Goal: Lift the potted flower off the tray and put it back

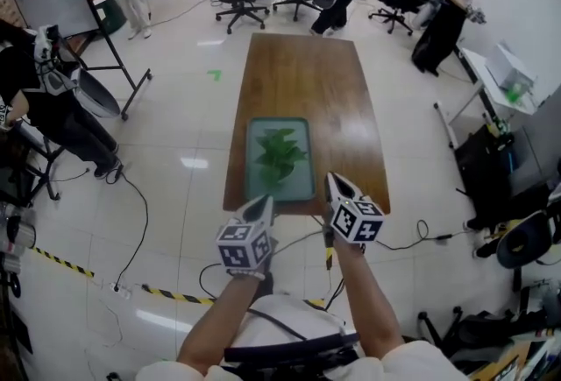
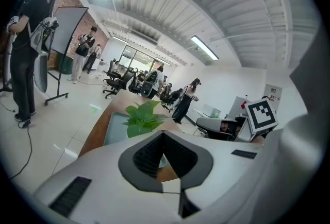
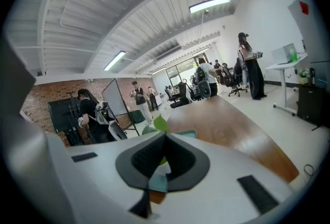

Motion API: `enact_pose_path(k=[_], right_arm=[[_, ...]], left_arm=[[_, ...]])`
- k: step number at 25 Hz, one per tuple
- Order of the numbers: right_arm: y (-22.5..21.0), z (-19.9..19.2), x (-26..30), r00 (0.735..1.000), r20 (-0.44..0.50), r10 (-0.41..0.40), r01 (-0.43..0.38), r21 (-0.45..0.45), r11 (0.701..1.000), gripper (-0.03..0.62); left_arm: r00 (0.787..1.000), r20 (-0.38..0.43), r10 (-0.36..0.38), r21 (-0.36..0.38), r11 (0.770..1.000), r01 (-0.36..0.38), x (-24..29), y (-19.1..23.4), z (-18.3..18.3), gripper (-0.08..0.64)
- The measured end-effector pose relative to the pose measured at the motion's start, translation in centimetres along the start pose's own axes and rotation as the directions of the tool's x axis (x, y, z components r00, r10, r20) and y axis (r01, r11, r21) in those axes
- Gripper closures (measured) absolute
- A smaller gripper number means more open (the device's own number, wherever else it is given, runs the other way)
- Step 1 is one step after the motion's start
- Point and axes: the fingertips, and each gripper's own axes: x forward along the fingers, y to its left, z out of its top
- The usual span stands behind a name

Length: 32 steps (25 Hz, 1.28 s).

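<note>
Plant: green leafy potted flower (image 1: 279,154) stands in the teal rectangular tray (image 1: 252,188), its pot hidden under the leaves.
Tray: on the near end of the long brown wooden counter (image 1: 307,73).
Left hand-held gripper (image 1: 265,202): jaws together, nothing between them, at the tray's near edge.
Right hand-held gripper (image 1: 334,181): jaws together, empty, beside the tray's near right corner.

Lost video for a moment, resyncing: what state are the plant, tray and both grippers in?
Tray: flat on the table.
Potted flower: on the tray, not held.
Left gripper: shut, empty, by the table's near edge.
Right gripper: shut, empty, by the table's near edge.
</note>
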Motion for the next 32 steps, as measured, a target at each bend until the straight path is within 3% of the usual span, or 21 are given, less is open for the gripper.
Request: enact_pose_path(k=[7, 12, 22, 32], right_arm=[[3.7, -0.9, -4.8, 0.997, 0.003, 0.073, -0.073, -0.060, 0.996, 0.592], [3.7, -3.5, -7.0, 0.999, -0.014, 0.050, -0.051, -0.046, 0.998, 0.593], [4.1, -5.2, -8.6, 0.996, -0.033, 0.082, -0.082, -0.008, 0.997, 0.594], [4.9, -5.3, -7.9, 0.991, -0.050, 0.125, -0.125, -0.007, 0.992, 0.594]], left_arm=[[0.999, -0.018, -0.041, 0.016, 0.999, 0.041, -1.7, -2.6, -1.6, 0.565], [0.999, -0.014, -0.041, 0.018, 0.999, 0.042, -3.0, -3.2, -2.4, 0.565], [1.000, -0.003, -0.028, 0.046, 0.999, 0.028, -4.9, -3.0, -2.6, 0.565], [1.000, -0.018, -0.014, 0.010, 1.000, 0.015, -5.0, -3.0, -4.0, 0.565]])
